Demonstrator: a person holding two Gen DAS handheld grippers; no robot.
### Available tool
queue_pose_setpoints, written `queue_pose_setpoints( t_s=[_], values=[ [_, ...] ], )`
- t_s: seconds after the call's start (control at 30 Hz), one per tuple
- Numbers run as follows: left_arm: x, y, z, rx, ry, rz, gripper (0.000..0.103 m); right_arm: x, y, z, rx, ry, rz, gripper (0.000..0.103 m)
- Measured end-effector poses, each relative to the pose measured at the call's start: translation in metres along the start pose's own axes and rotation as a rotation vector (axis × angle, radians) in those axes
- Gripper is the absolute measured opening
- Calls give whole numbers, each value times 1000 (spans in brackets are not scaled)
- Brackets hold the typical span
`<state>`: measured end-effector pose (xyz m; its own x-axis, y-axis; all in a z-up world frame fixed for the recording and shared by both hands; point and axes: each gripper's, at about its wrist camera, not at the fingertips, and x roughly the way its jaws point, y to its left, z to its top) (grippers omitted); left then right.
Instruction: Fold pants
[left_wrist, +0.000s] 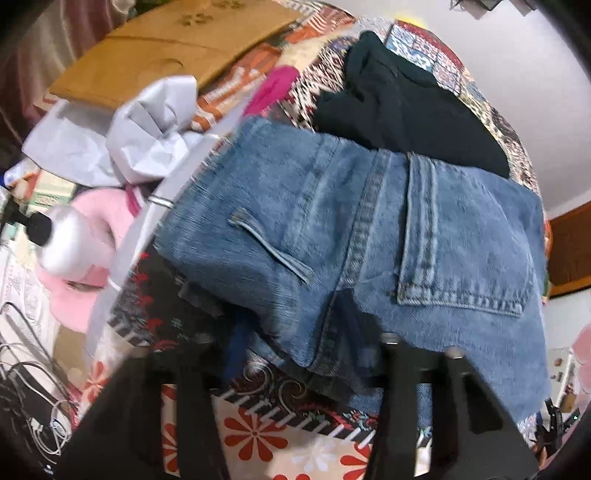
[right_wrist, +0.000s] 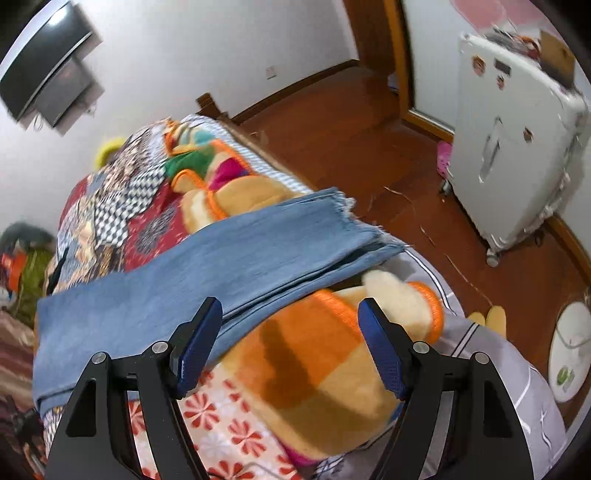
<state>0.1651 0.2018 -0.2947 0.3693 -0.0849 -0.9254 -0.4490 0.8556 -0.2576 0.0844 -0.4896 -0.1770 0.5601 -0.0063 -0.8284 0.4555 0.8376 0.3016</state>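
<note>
Blue jeans (left_wrist: 369, 229) lie on the bed, seat side up, with a back pocket and a belt loop showing. My left gripper (left_wrist: 295, 343) comes down at their near edge, and a thick fold of denim sits between its dark fingers, which look shut on it; the pads are mostly hidden. In the right wrist view the pant legs (right_wrist: 207, 258) stretch across the bed to frayed hems near the far edge. My right gripper (right_wrist: 290, 310) hovers open above the near edge of the legs. Its left finger is over the denim and only blanket lies below the gap.
A black garment (left_wrist: 399, 110) lies beyond the jeans, with grey cloth (left_wrist: 147, 136), a pink plush (left_wrist: 81, 266) and cardboard (left_wrist: 166, 48) to the left. An orange plush blanket (right_wrist: 317, 369) covers the floral sheet (right_wrist: 221, 424). A white appliance (right_wrist: 509, 147) stands on the wooden floor (right_wrist: 369, 140).
</note>
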Motion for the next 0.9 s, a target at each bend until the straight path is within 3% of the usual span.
queue_pose_setpoints(
  t_s=[0.07,0.17,0.33,0.5,0.63,0.73,0.9],
  values=[
    [-3,-3,1,18,-18,39,22,8,-10,6,29,9,9,56],
    [-6,-8,1,37,-42,74,18,22,-20,17,69,19,28,52],
    [-15,-17,-1,81,-83,132,16,49,-27,29,103,38,-15,39],
    [-19,-24,4,128,-92,170,15,73,-35,28,145,80,-9,35],
    [-30,-34,10,168,-99,187,15,80,-35,32,169,76,-62,8],
    [-47,-44,18,241,-130,226,14,64,-28,43,150,14,-48,5],
    [-82,-54,33,302,-198,240,13,0,-10,81,54,-160,0,5]
  ],
)
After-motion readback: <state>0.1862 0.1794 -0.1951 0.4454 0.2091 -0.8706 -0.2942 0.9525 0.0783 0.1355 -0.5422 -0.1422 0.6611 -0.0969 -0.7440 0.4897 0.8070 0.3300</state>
